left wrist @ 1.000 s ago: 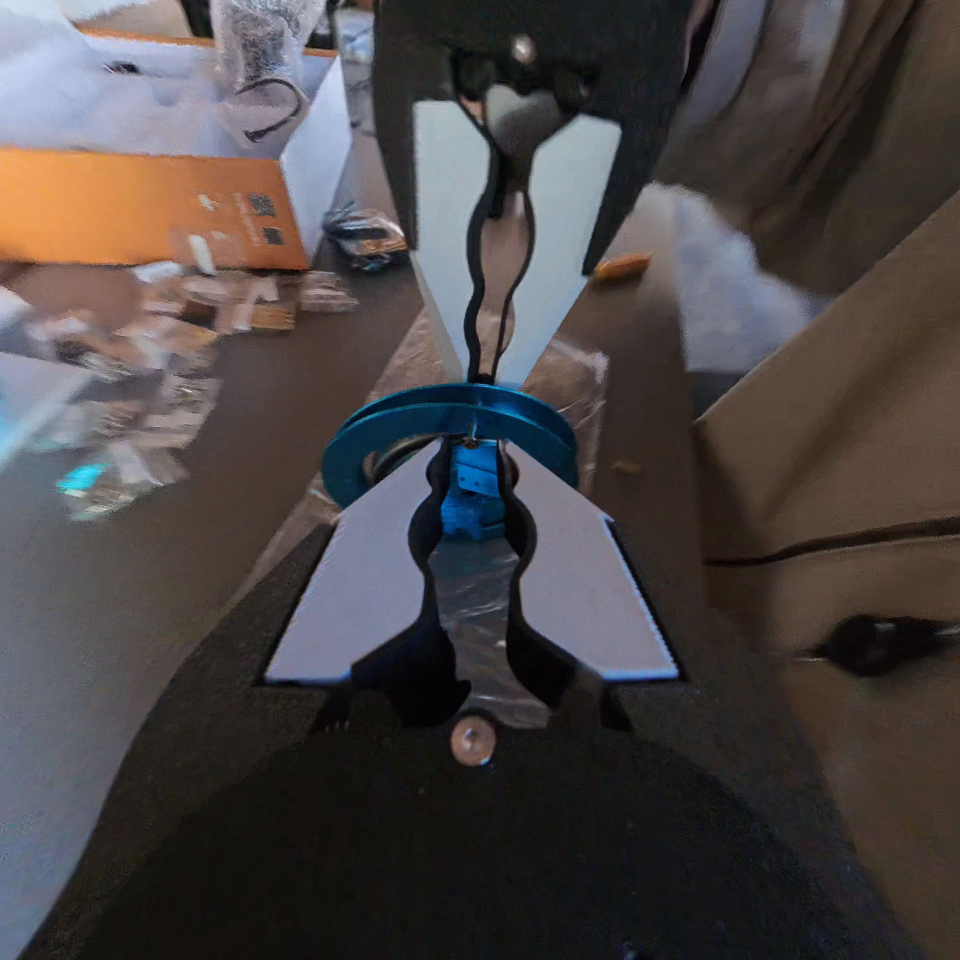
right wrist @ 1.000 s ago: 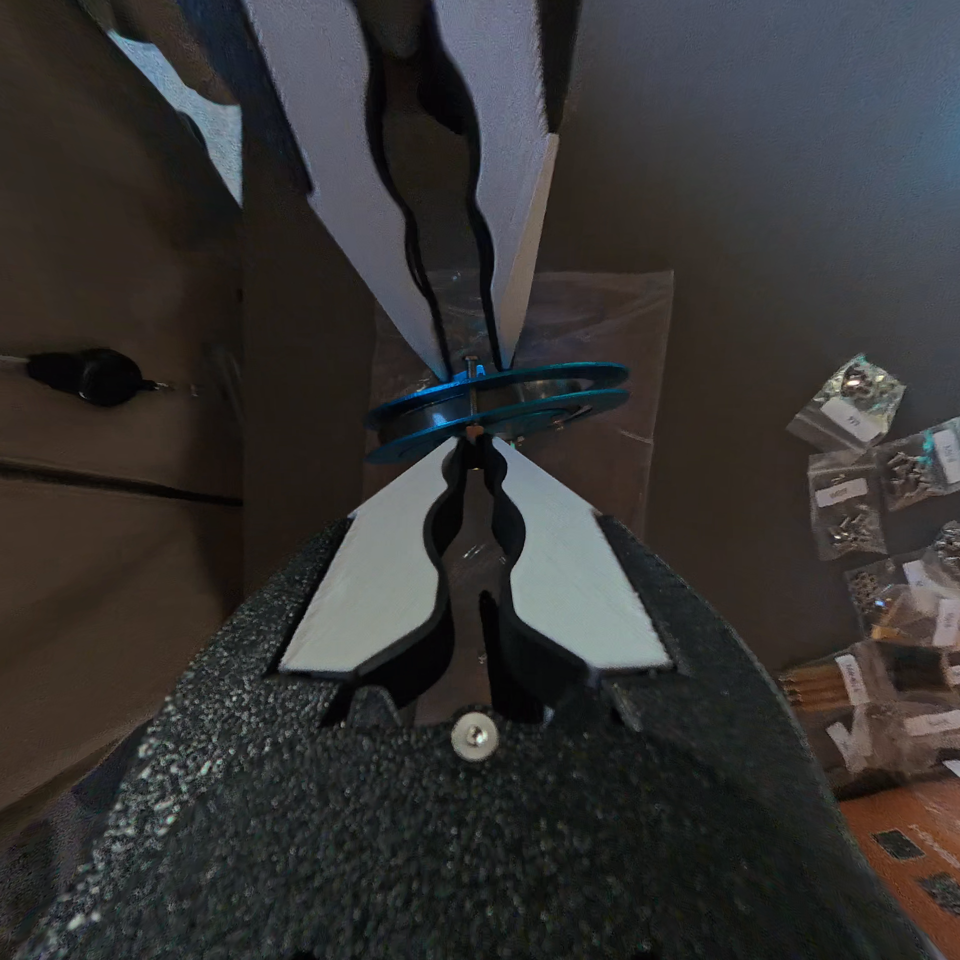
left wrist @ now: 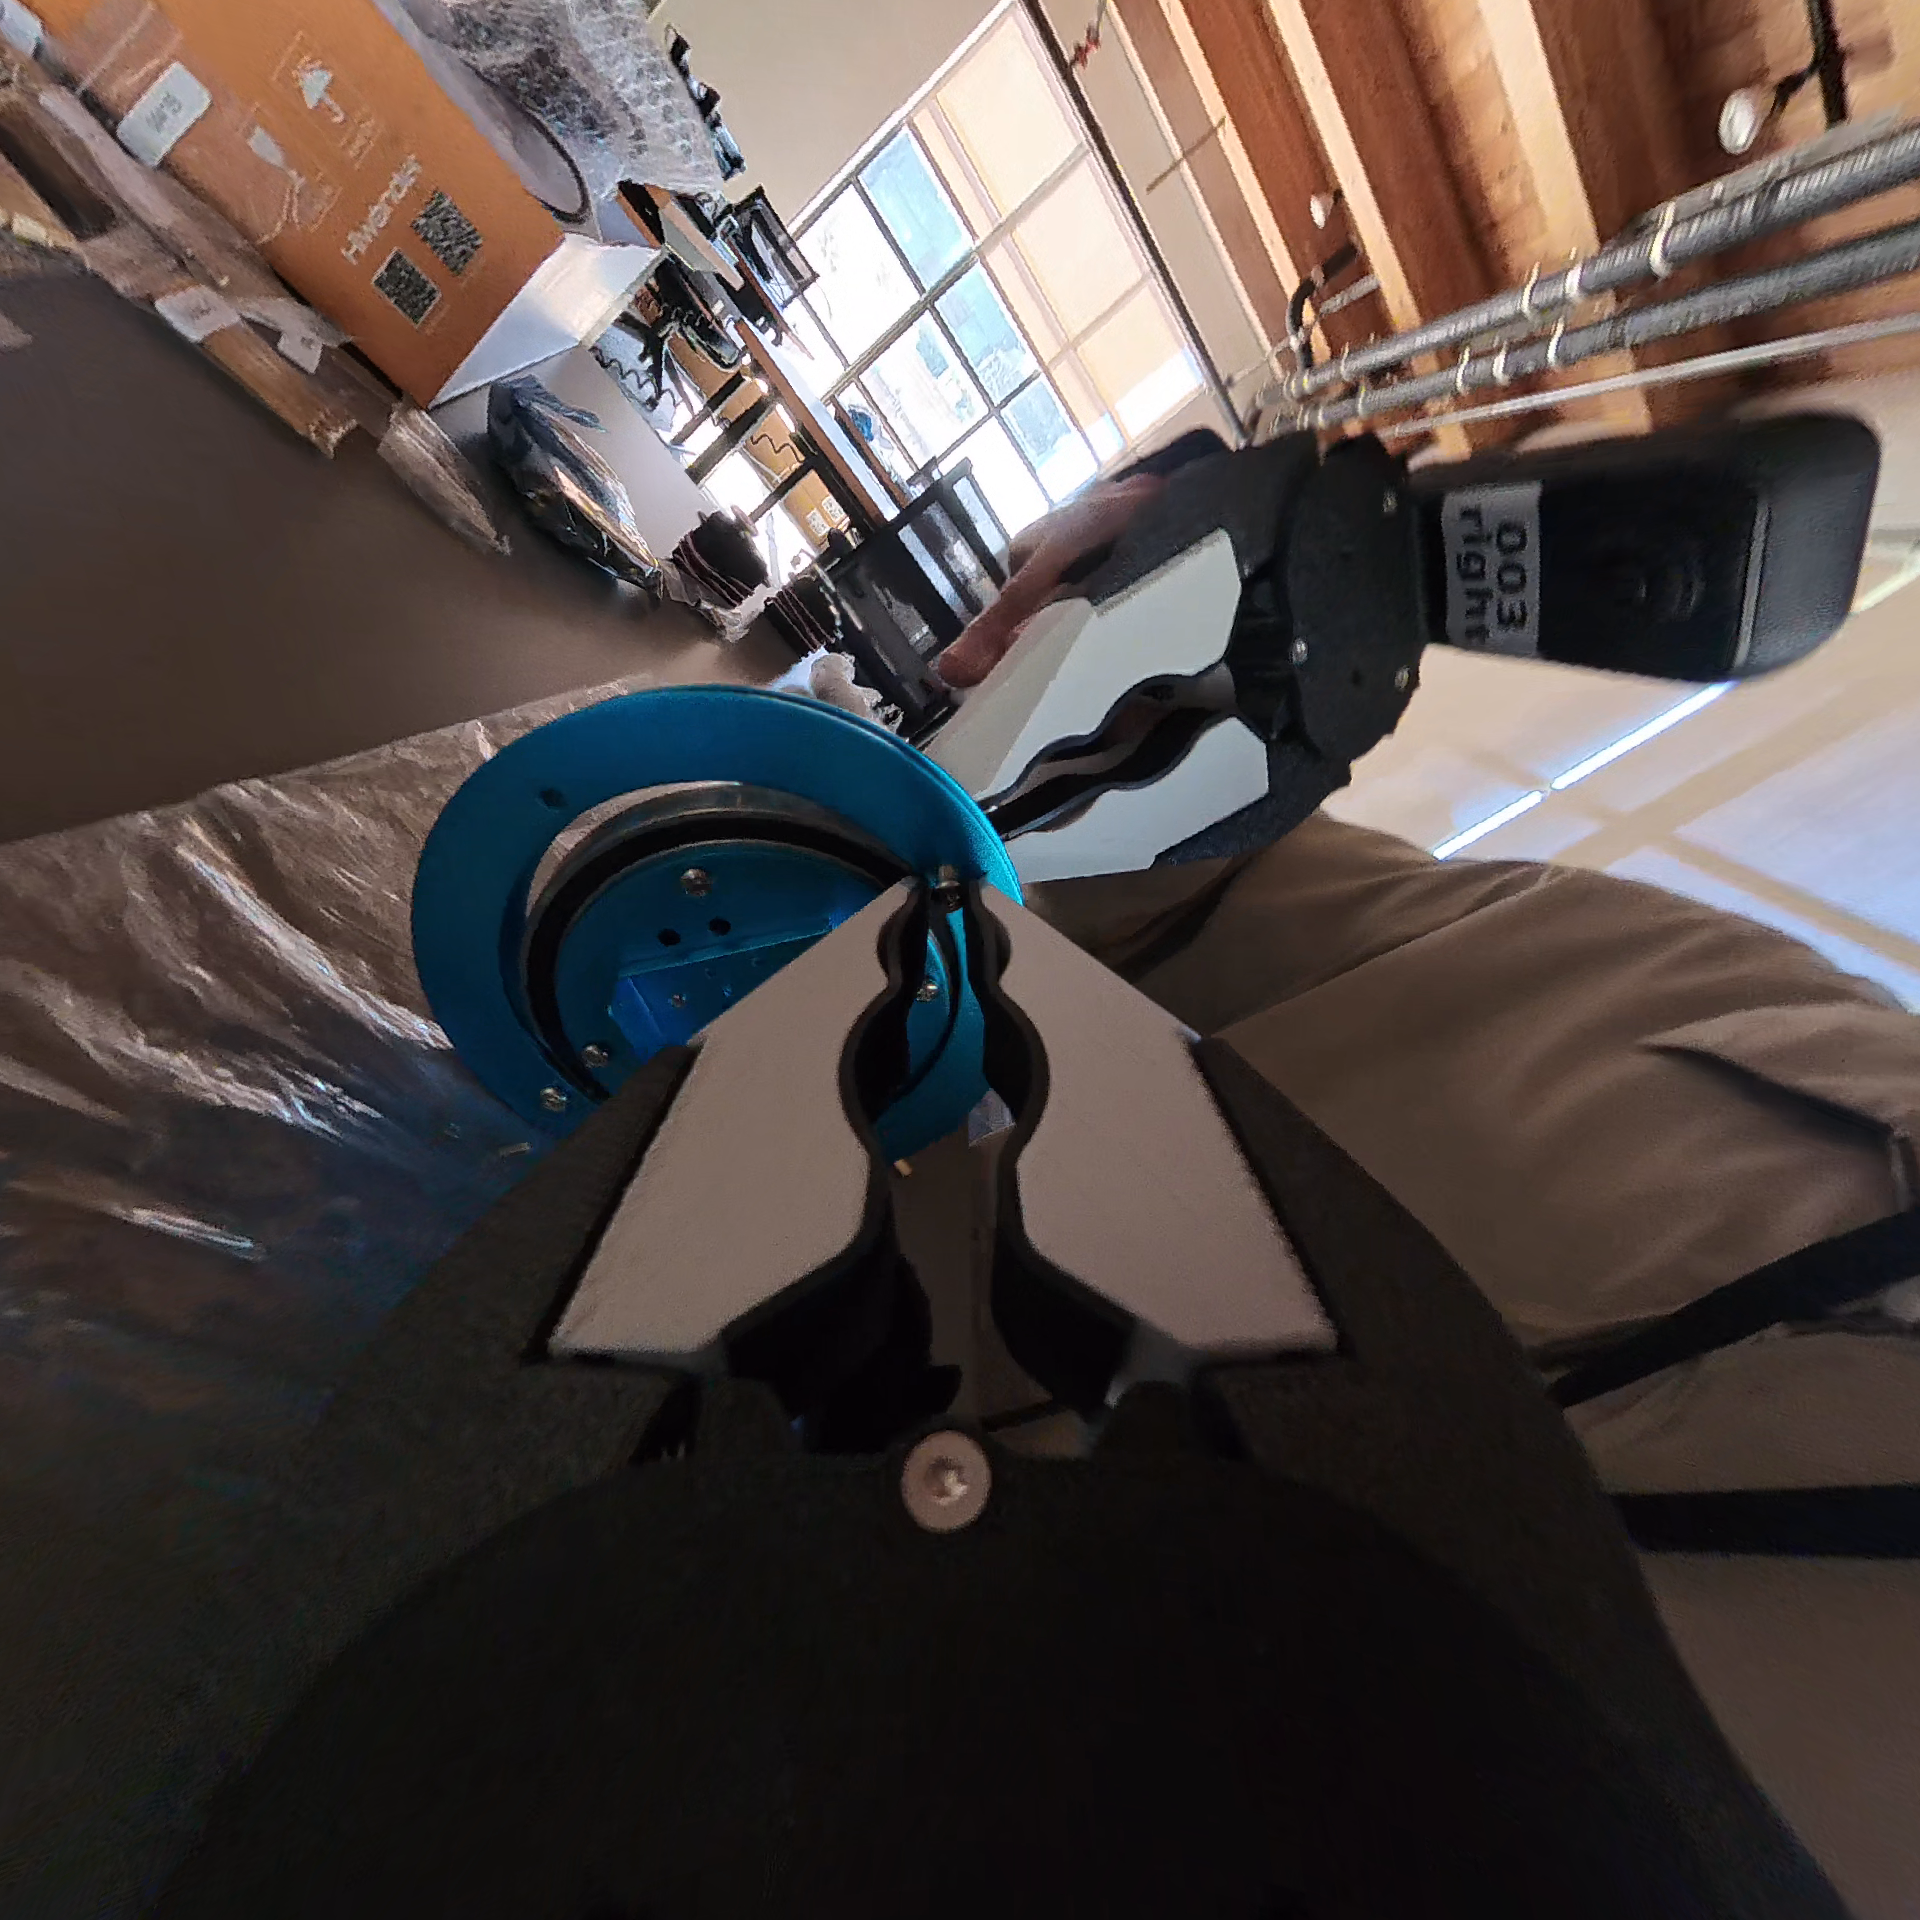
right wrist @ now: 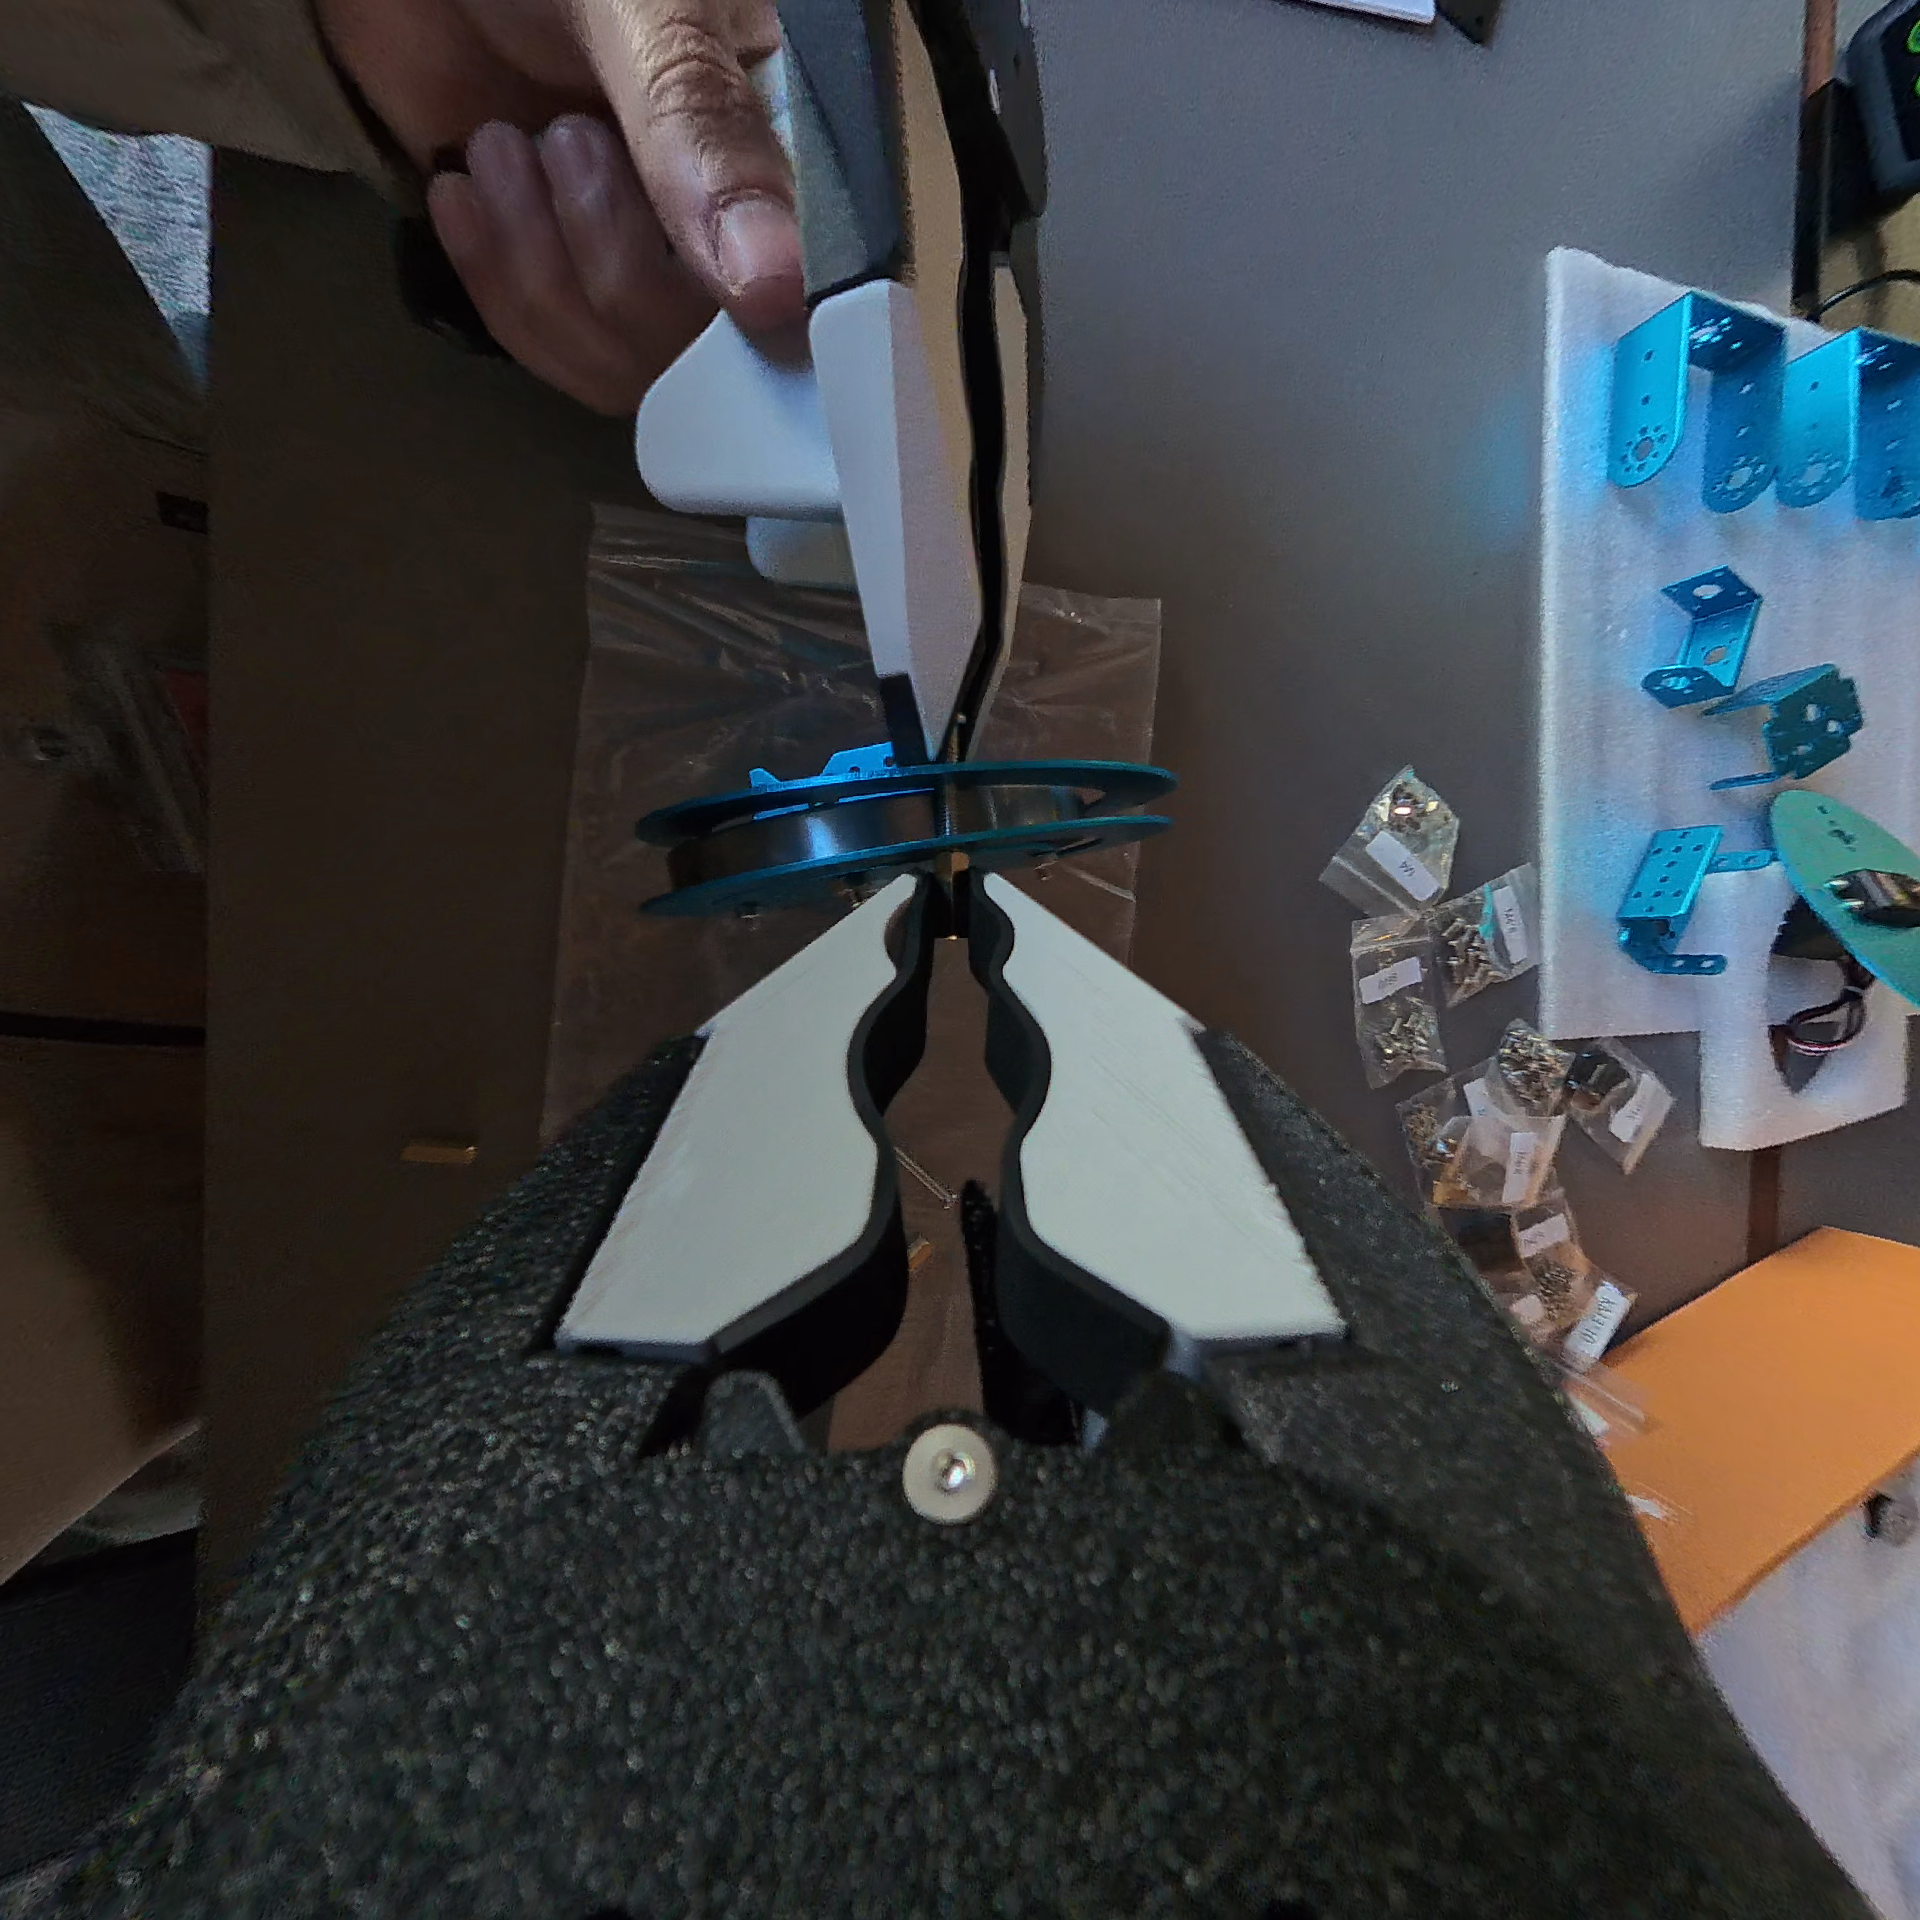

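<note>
On my grey table [right wrist: 1351,416] I see a white foam sheet [right wrist: 1600,644] carrying blue metal brackets [right wrist: 1704,426], small bags of screws [right wrist: 1455,997] beside it, and an orange box [left wrist: 343,197].

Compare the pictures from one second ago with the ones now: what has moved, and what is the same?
The left gripper has swung round with the blue ring assembly: its view showed the rings nearly edge-on over the table, and now shows their face, with windows and ceiling behind. The right gripper kept its place. Both remain closed at the small screw post of the rings, from opposite sides, above the clear bag.
</note>
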`<state>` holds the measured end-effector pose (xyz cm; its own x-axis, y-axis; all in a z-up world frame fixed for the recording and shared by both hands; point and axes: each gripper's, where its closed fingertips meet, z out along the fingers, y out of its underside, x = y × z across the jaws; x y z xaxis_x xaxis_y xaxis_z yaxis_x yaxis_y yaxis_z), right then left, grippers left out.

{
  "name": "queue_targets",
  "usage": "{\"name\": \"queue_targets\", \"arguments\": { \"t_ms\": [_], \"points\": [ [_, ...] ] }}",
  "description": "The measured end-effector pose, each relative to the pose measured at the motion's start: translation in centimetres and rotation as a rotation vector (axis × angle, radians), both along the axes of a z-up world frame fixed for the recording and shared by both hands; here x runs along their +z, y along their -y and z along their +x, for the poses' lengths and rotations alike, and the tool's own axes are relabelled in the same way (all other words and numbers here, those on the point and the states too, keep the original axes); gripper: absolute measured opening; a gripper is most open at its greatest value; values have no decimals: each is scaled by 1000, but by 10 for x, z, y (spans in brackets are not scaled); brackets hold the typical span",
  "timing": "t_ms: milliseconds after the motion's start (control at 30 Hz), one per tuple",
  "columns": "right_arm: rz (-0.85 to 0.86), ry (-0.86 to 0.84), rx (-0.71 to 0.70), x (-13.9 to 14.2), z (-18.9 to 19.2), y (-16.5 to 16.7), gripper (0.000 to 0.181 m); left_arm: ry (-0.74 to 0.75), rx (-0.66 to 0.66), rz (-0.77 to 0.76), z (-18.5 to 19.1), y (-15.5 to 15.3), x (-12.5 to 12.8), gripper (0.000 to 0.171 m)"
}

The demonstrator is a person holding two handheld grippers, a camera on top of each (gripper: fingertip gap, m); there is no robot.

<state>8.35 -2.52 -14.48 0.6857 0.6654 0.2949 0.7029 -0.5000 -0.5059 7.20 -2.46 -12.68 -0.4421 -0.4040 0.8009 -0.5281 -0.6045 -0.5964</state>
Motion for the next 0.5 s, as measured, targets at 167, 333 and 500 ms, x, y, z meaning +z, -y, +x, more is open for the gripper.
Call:
{"name": "queue_targets", "arguments": {
  "t_ms": [167, 333, 500],
  "points": [
    [202, 275, 86, 3, 5, -4, 4, -91, -4, -158, -1, 0, 0, 2],
    [479, 607, 132, 8, 7, -5, 6, -123, -4, -198, 0, 0, 0, 2],
    [615, 668, 84, 10, 6, 0, 14, -127, 10, -198, 0, 0, 0, 2]
  ]
}}
